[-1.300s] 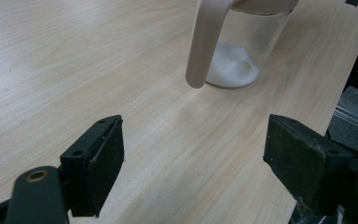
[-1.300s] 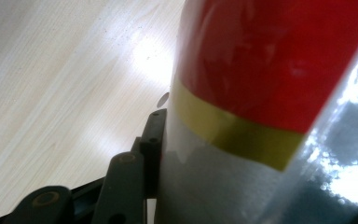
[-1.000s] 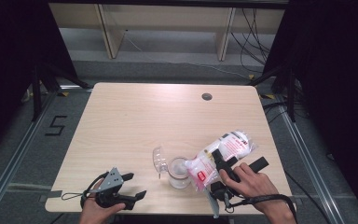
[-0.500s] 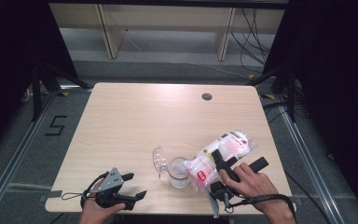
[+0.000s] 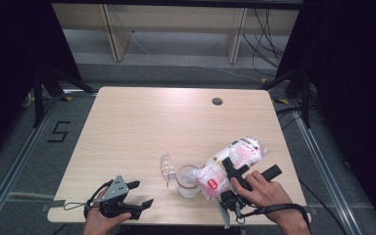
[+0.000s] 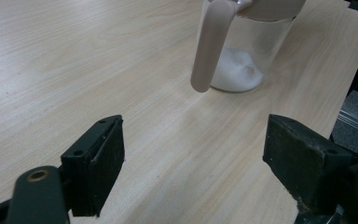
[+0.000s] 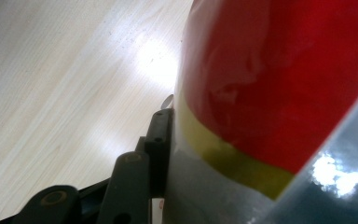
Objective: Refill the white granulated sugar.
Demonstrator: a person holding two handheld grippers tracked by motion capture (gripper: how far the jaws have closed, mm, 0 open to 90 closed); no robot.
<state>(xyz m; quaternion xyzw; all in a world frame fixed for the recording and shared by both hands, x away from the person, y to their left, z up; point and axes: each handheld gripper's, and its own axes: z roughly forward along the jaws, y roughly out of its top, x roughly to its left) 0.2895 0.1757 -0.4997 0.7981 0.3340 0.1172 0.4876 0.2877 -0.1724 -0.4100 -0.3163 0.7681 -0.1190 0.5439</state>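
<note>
High view: the right claw (image 5: 229, 169) grips a white plastic bag (image 5: 230, 163) with red print, tilted so its lower end sits over the mouth of a clear jar (image 5: 188, 181) on the counter (image 5: 142, 127); a clear lid (image 5: 167, 168) lies just left of the jar. The left claw (image 5: 137, 195) rests near the front edge, well apart.

Left gripper view: jaws wide apart, nothing between them — the jar (image 6: 242, 46) beyond holds white grains.

Right gripper view: a jaw pressed flat against the bag (image 7: 279, 93) — red, yellow, grey.

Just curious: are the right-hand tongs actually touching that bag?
Touching. In the right gripper view, the tongs' black pad presses flat against the bag, no gap between.
</note>
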